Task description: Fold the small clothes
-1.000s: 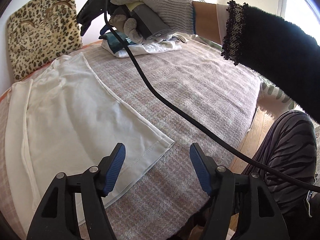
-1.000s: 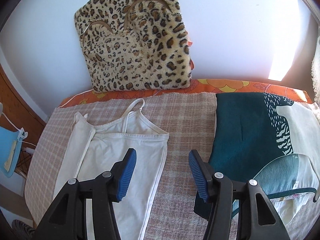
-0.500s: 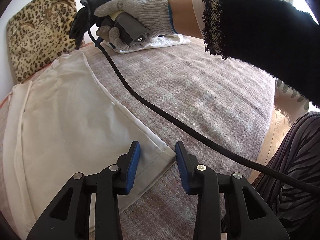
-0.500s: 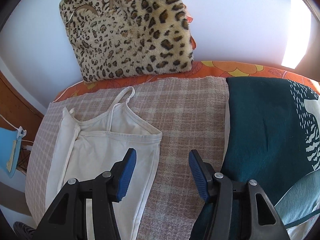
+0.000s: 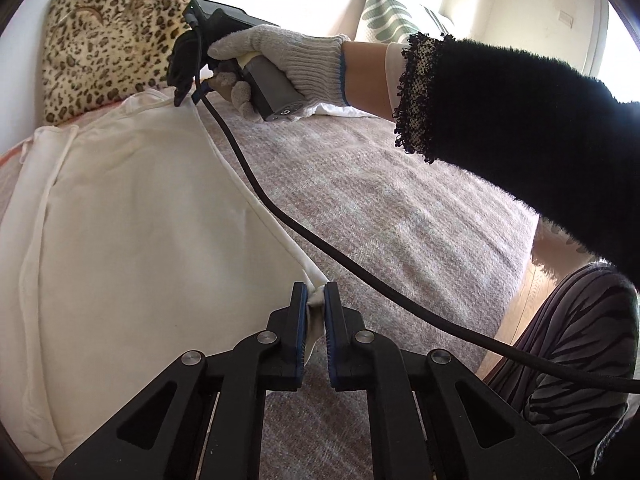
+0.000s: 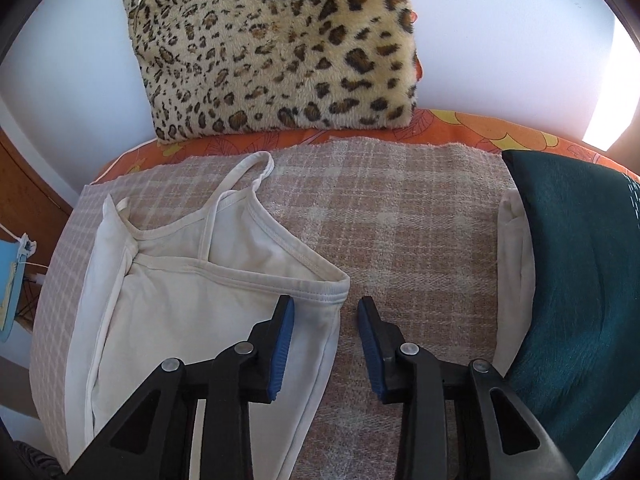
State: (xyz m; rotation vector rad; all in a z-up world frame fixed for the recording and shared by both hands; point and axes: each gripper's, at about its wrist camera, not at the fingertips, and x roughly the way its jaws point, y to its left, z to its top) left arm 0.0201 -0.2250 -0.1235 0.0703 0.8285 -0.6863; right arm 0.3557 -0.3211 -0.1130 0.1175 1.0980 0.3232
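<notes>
A white camisole (image 5: pixel 132 232) lies flat on the plaid blanket (image 5: pixel 380 208), straps toward the wall. My left gripper (image 5: pixel 315 300) is shut on its near hem corner. My right gripper (image 6: pixel 325 316) is open, its jaws straddling the camisole's (image 6: pixel 192 312) top right armpit corner, left finger over the cloth, right finger over the blanket (image 6: pixel 400 220). In the left wrist view the right gripper (image 5: pixel 186 88) shows at the far top edge of the camisole, held by a gloved hand.
A leopard-print cushion (image 6: pixel 276 44) leans on the wall behind. A folded pile with a dark teal garment (image 6: pixel 580 280) lies to the right. The right gripper's black cable (image 5: pixel 320 248) runs across the blanket. The person's striped trousers (image 5: pixel 568 360) stand at the bed's edge.
My left gripper closed on the camisole's hem corner. My right gripper moved forward and down to the camisole's top corner and narrowed its opening.
</notes>
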